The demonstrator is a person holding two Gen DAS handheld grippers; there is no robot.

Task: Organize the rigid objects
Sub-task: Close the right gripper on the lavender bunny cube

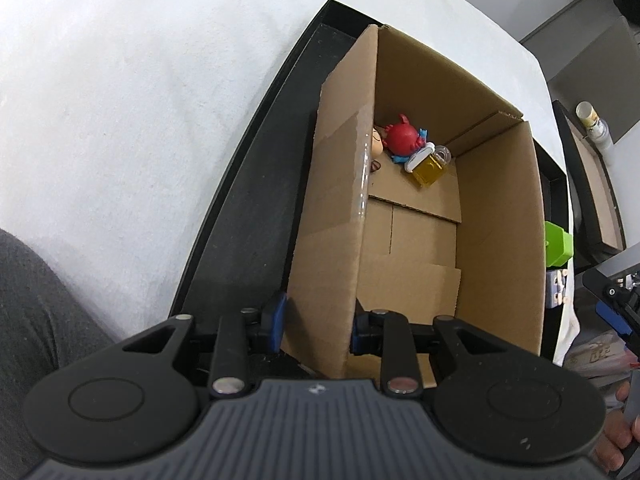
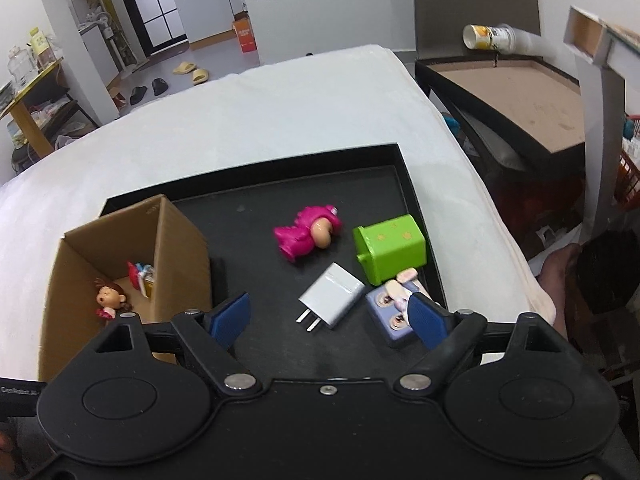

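An open cardboard box (image 1: 500,216) (image 2: 180,240) stands on a black tray (image 1: 248,216) (image 2: 288,200). It holds a red toy (image 1: 402,136), a yellow padlock toy (image 1: 430,168) and a small doll (image 2: 110,298). My left gripper (image 1: 318,328) is shut on the box's near left wall. On the tray lie a pink figure (image 2: 308,232), a green toy bin (image 2: 390,248), a white charger plug (image 2: 330,300) and a purple figure (image 2: 394,316). My right gripper (image 2: 332,316) is open and empty, hovering above the charger.
The tray sits on a white bed (image 2: 260,120). A dark side table (image 2: 520,96) with a tipped cup (image 2: 490,38) stands to the right. A person's foot (image 2: 560,268) shows at the right edge of the right wrist view.
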